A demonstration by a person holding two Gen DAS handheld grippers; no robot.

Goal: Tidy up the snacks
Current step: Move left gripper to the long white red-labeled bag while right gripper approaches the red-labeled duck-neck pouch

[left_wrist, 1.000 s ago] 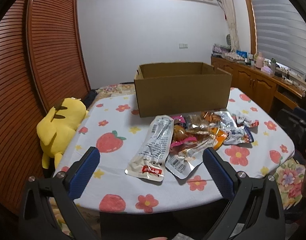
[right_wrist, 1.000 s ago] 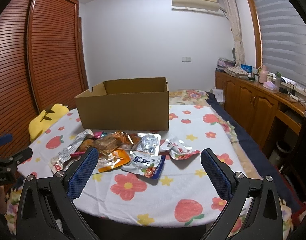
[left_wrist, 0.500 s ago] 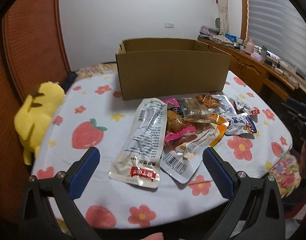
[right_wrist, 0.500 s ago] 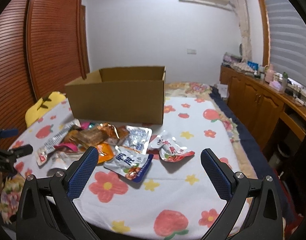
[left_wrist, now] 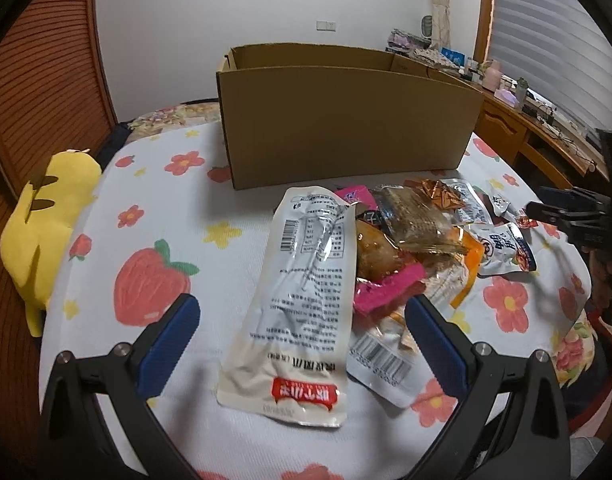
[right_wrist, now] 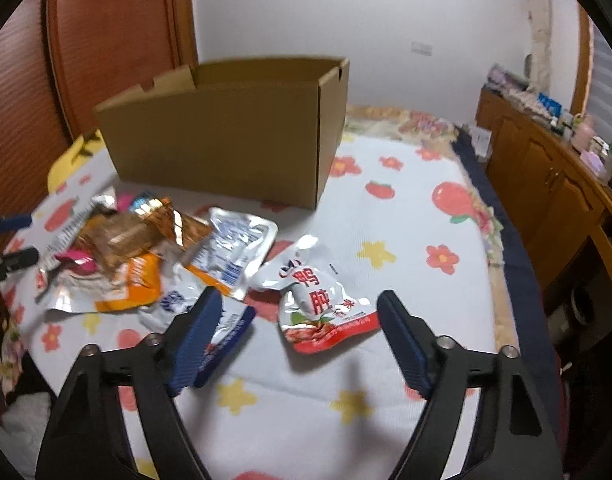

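A pile of snack packets lies on the flowered table in front of an open cardboard box (left_wrist: 346, 120), also seen in the right wrist view (right_wrist: 226, 136). A long white packet with a red label (left_wrist: 302, 300) lies nearest my left gripper (left_wrist: 302, 328), which is open just above it, one finger on each side. A pink packet (left_wrist: 386, 288) and an orange packet (left_wrist: 466, 264) lie beside it. My right gripper (right_wrist: 298, 320) is open over a white and red pouch (right_wrist: 322, 300). A blue and white pouch (right_wrist: 222, 336) lies under its left finger (right_wrist: 194, 332).
A yellow plush toy (left_wrist: 46, 220) lies at the table's left edge. Wooden cabinets (right_wrist: 546, 184) with small items stand along the right wall. A slatted wooden wardrobe (left_wrist: 34, 72) stands at the left. The right gripper shows in the left wrist view (left_wrist: 566, 212) at the right.
Both grippers have moved forward and down toward the snacks. The long white packet now lies between the left fingers, the white and red pouch between the right fingers. Both stay open.
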